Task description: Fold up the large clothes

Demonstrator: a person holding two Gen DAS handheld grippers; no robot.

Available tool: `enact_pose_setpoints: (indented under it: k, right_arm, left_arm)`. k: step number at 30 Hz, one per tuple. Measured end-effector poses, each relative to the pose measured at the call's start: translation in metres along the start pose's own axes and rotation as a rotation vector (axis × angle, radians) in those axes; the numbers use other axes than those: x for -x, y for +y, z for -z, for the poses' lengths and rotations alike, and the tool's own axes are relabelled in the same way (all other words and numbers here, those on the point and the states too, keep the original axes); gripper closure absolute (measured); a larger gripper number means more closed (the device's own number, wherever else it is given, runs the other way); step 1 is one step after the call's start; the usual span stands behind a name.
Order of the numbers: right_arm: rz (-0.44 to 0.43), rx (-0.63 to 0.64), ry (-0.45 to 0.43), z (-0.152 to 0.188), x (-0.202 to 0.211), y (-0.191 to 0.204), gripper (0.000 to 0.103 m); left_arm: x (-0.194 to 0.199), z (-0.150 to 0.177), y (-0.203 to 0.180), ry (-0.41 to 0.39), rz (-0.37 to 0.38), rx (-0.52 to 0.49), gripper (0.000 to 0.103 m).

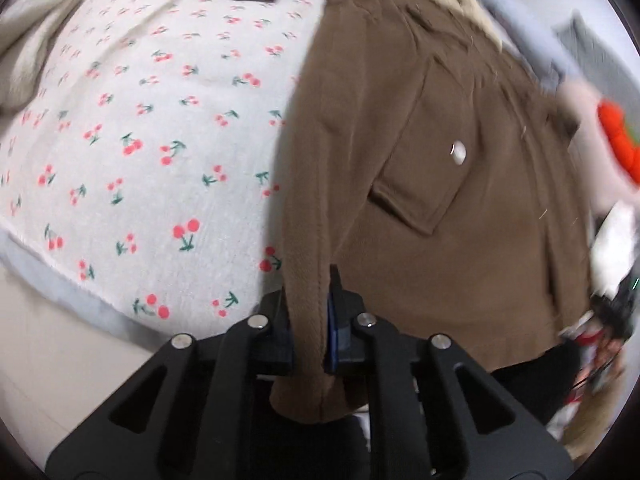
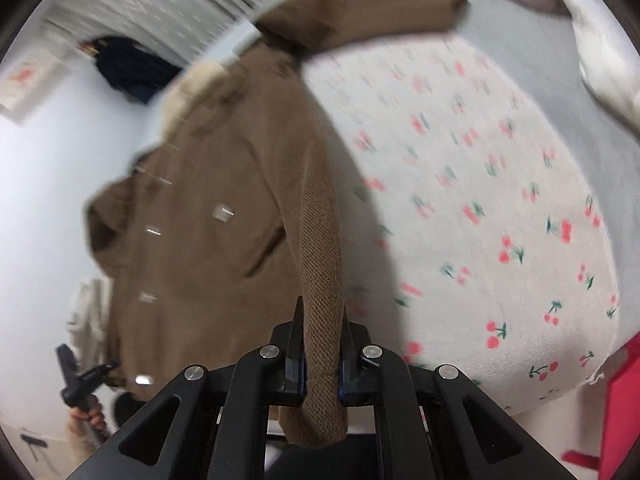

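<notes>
Left gripper [image 1: 310,320] pinched brown coat [image 1: 420,168] hem; right gripper [image 2: 322,354] pinched same coat's edge. Coat hung unfolded over cherry-print blanket [image 1: 140,140]. Folding barely begun; all folds left.

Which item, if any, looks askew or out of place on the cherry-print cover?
The brown coat lies crooked on the cherry-print cover: one sleeve sticks out sideways at the far end. Its near edges are bunched between the fingers of the left gripper and the right gripper. Nothing looks torn or spilled.
</notes>
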State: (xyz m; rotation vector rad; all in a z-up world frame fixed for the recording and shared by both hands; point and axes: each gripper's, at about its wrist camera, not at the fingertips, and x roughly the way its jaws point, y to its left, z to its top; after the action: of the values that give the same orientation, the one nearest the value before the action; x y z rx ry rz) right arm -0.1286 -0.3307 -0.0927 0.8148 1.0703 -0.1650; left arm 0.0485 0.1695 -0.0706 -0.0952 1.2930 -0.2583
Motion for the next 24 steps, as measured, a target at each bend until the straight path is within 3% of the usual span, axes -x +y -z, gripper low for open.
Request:
enact_pose_setpoints:
  k: [2, 4, 5, 6, 7, 11, 13, 17, 20, 24]
  right_arm:
    - [0.005, 0.037, -0.002, -0.004, 0.003, 0.003, 0.085]
    - [0.056, 0.066, -0.029, -0.013, 0.016, 0.007, 0.066]
    - [0.089, 0.081, -0.065, -0.020, 0.027, 0.006, 0.048]
    - [0.102, 0.088, -0.106, -0.029, 0.037, 0.004, 0.034]
    - [0.104, 0.082, -0.134, -0.038, 0.042, -0.001, 0.031]
    - [0.041, -0.033, -0.250, -0.087, 0.052, -0.023, 0.030]
    - [-0.017, -0.119, -0.298, -0.113, 0.043, -0.036, 0.029]
    - [-0.107, -0.235, -0.311, -0.156, 0.013, -0.056, 0.027]
    - [-0.115, -0.316, -0.329, -0.186, -0.015, -0.074, 0.027]
    - [-0.118, -0.375, -0.442, -0.224, -0.024, -0.091, 0.027]
  left_arm:
    - [0.013, -0.004, -0.014, -0.023, -0.098, -0.069, 0.066]
    - [0.029, -0.009, -0.022, -0.077, -0.175, -0.106, 0.049]
    - [0.042, -0.014, -0.025, -0.117, -0.200, -0.115, 0.034]
    - [0.053, -0.020, -0.029, -0.157, -0.207, -0.113, 0.026]
    - [0.059, -0.027, -0.030, -0.184, -0.212, -0.112, 0.024]
    - [0.070, -0.060, -0.056, -0.274, -0.160, -0.096, 0.016]
    - [0.058, -0.079, -0.078, -0.273, -0.128, -0.098, 0.015]
    - [0.034, -0.112, -0.124, -0.220, -0.038, -0.130, 0.015]
    - [0.012, -0.142, -0.177, -0.186, 0.005, -0.210, 0.015]
    - [-0.010, -0.170, -0.252, -0.195, 0.039, -0.348, 0.015]
